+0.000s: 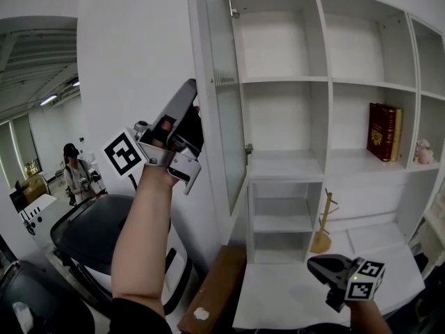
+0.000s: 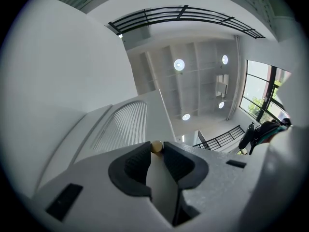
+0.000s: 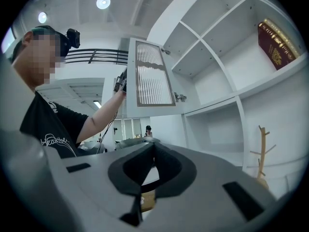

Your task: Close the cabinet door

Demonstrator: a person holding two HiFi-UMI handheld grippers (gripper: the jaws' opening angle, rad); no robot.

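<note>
White shelving stood behind the glass cabinet door, wide open at twelve o'clock and yet to be swung shut, its knob pinched by the left gripper, while the right gripper, closed and empty, hung at five o'clock.

It looked like a large lab hall dressed as a home corner: white shelves with books and a toy stood under a high ceiling with a balcony rail, tall windows, and another person wearing a headset
</note>
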